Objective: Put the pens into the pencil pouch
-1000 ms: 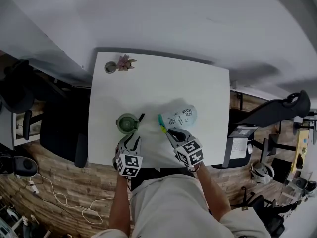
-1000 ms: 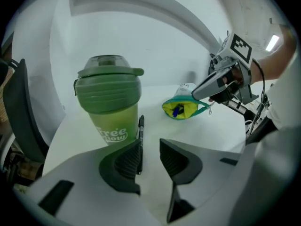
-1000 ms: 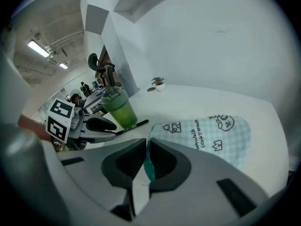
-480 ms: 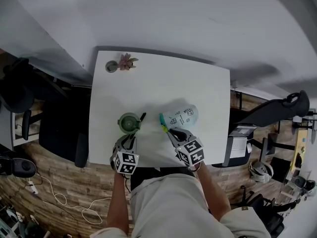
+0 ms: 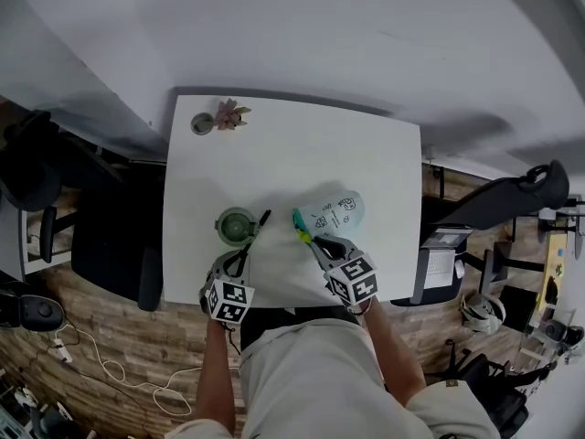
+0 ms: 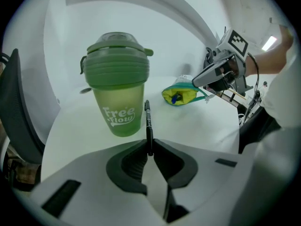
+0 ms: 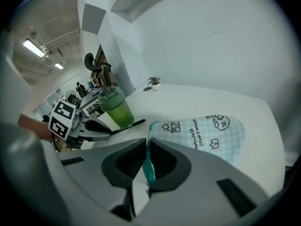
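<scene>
Left gripper [image 6: 149,147], jaws just closed on the tail of the pen [image 6: 147,119] beside the cup [image 6: 117,86] at 11 o'clock, may let it swivel or clip that cup before reaching the pouch [image 6: 180,94] at 2 o'clock, rim pinched by the right gripper [image 7: 146,145].

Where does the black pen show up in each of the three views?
Head view: black pen sits left of centre, just right of the green cup.
Left gripper view: the pen is at centre, pointing away from the camera, right of the cup.
Right gripper view: the pen is left of centre, slanted, at the cup's base.
Shared landmark: the green cup.
</scene>
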